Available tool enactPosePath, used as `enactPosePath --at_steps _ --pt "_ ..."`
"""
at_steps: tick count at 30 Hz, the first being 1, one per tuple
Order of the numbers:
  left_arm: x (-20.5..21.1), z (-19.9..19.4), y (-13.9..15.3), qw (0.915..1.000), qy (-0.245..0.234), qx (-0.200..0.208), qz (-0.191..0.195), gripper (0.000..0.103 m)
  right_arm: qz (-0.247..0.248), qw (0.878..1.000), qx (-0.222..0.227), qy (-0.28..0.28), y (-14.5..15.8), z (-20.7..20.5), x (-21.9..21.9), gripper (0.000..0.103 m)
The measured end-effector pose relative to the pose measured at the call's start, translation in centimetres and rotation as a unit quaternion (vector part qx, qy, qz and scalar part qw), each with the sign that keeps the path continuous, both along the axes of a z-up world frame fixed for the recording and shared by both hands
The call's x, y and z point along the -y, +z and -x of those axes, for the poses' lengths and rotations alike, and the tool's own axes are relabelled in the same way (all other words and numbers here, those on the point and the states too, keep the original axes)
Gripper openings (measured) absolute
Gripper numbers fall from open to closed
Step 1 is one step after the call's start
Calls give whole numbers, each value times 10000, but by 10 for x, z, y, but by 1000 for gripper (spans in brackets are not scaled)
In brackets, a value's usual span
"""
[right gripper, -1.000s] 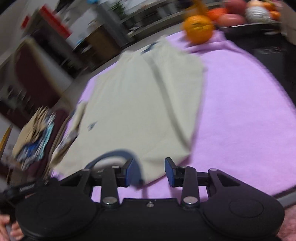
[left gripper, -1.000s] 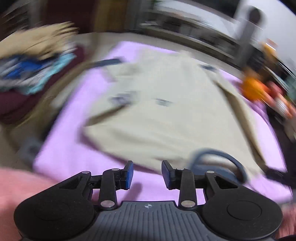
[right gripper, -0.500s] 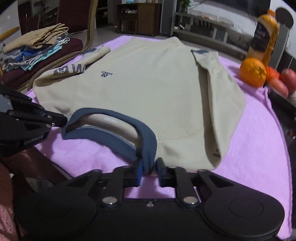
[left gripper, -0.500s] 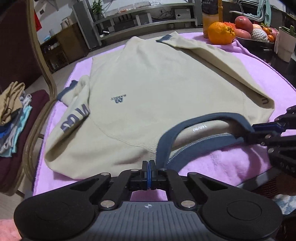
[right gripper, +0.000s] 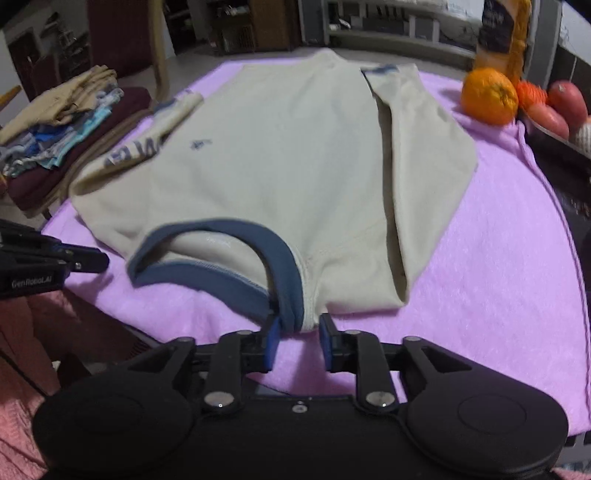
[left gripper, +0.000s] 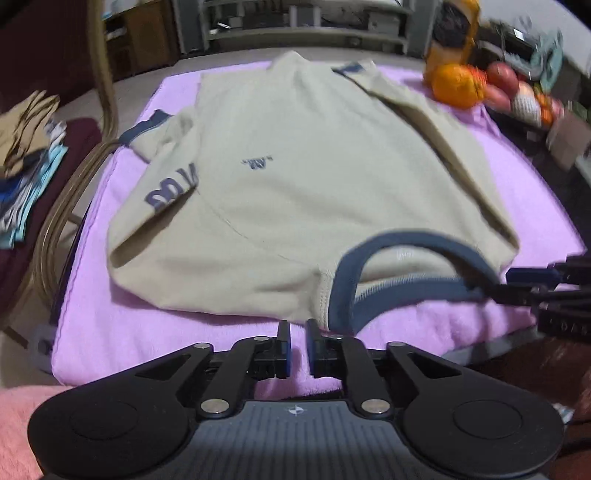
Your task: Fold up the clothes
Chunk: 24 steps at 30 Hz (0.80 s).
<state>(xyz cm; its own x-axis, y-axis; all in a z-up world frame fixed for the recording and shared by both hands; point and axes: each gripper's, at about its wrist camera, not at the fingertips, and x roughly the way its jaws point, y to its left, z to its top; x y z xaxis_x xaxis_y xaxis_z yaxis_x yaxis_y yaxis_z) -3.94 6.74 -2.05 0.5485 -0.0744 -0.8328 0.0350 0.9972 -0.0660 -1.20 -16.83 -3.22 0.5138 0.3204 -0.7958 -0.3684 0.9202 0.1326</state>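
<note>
Beige sweatshirt (right gripper: 280, 155) flat on purple blanket (right gripper: 498, 266), right gripper (right gripper: 295, 341) opening around its blue collar (right gripper: 284, 273), orange (right gripper: 489, 96) beyond.

Left tongs (left gripper: 297, 345) pitched downward, jaws opening, nothing between, right tongs (right gripper: 296, 341) likewise pitched, jaws opening

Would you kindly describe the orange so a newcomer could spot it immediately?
Start at the purple cloth under the beige sweatshirt. At its far right corner, before a tall juice bottle, sits the orange: round and bright, unlike the red fruit beside it.
</note>
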Motion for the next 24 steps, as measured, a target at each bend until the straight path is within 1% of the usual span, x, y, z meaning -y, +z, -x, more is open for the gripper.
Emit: enactPosePath --at_steps 1,2,4,5,6,8,9,10,12,14,16,19,20,22,23,24 --pt "-9 1 4 9997 136 36 195 29 -192 9997 157 6 7 2 3 31" --pt "-18 -1 4 9986 370 9 387 30 -388 9988 283 24 13 3 5 31" --pt "-38 -3 -1 9926 921 -148 773 31 -750 9963 410 89 20 2 7 31" --pt "-50 -3 -4 9867 1236 -233 1035 31 -828 9957 390 113 20 1 6 31" --pt "-61 -2 -7 9787 1547 -314 1311 34 -839 9957 357 141 18 0 3 31" --pt "-81 -1 -14 9596 2093 -466 1823 38 -797 9961 304 214 14 -1 -3 31" --pt "-85 -2 -18 9525 2256 -534 1977 38 -799 9961 278 239 13 -1 -5 32" --pt "-86 -5 -22 9482 2339 -584 2068 38 -836 9959 242 251 12 -2 -6 32" --pt "-83 -14 -26 9465 2375 -595 2103 37 -968 9949 153 228 10 -4 -8 32" --pt "-78 -22 -27 9472 2386 -535 2073 36 -1040 9944 86 187 8 -6 -7 33" --pt "-73 -29 -29 9481 2434 -517 1980 36 -1064 9942 57 162 7 -6 -6 33" --pt "-74 -34 -36 9449 2563 -600 1943 36 -1052 9943 61 172 6 -6 -6 35" --pt "-73 -34 -36 9453 2582 -555 1917 35 -1043 9944 64 170 6 -5 -6 36" --pt "-70 -37 -35 9486 2545 -495 1813 19 -1038 9945 65 153 6 -5 -6 37" --pt "-68 -38 -33 9507 2523 -453 1748 1 -1039 9945 65 141 6 -6 -5 37" --pt "-66 -35 -29 9531 2493 -342 1680 1 -1038 9945 72 127 6 -6 -5 37"
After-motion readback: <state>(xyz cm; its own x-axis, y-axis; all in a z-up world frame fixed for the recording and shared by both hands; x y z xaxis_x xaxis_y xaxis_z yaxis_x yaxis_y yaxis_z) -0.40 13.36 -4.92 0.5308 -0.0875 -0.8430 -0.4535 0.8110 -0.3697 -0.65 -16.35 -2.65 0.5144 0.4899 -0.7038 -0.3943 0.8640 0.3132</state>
